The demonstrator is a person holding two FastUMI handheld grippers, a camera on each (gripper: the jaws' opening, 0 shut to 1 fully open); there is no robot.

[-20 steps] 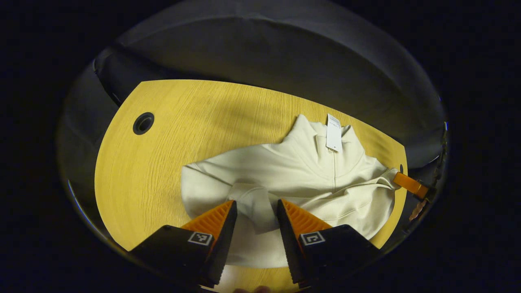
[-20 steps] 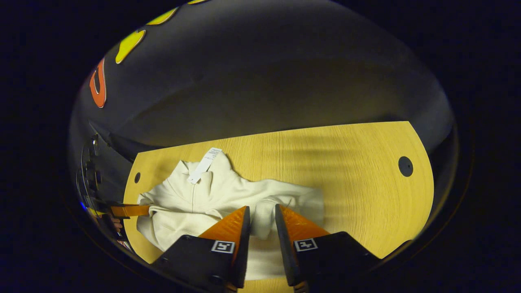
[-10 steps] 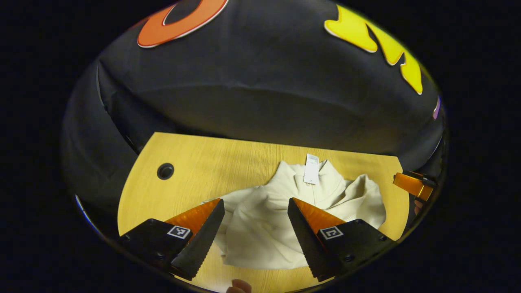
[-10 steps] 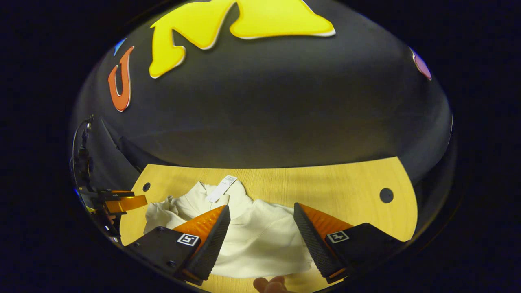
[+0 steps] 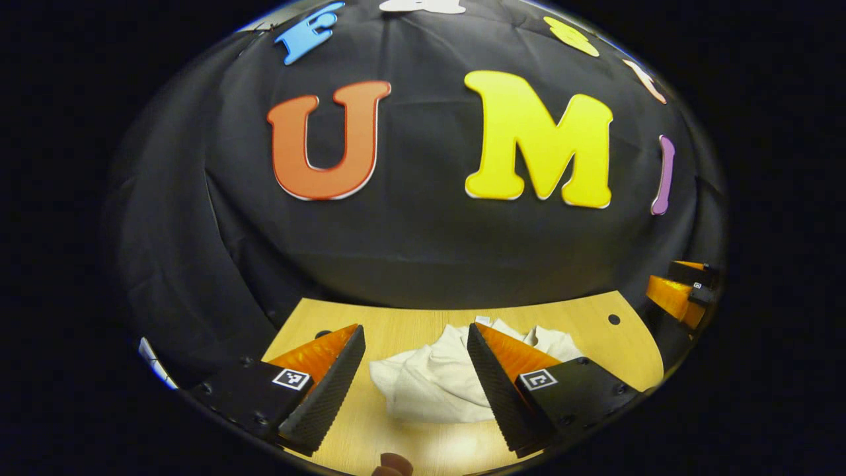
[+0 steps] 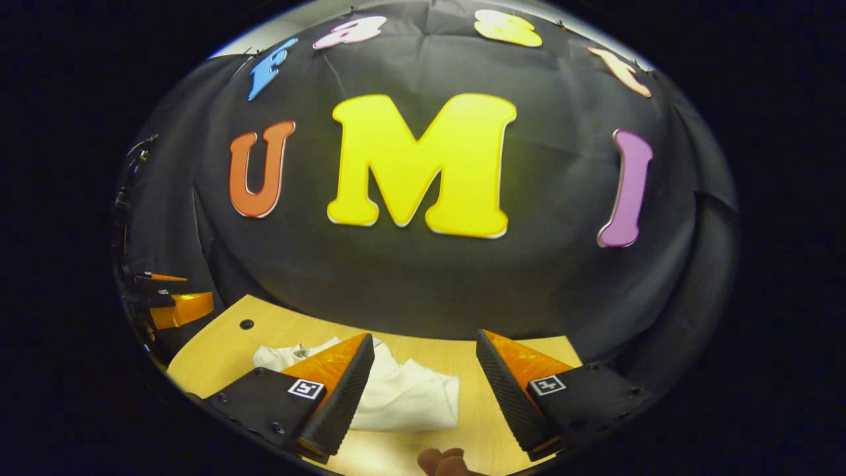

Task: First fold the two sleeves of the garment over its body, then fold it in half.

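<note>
Cream garment [image 5: 429, 387] bunched on wooden table [image 5: 588, 330]; both grippers [image 5: 415, 377] [image 6: 423, 390] wide apart, empty.

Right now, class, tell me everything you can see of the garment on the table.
The garment is cream, soft-looking cloth, lying folded in a rumpled bundle on the yellow wooden table. A white tag peeks out at its far edge. Its near edge is a smooth fold. Both grippers, left and right, are open and raised clear; nothing but the table touches it.

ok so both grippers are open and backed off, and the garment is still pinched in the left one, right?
Not pinched. In the left gripper view the left gripper is open, its fingers apart, with the cream garment lying loose on the table. The right gripper is open too.
</note>
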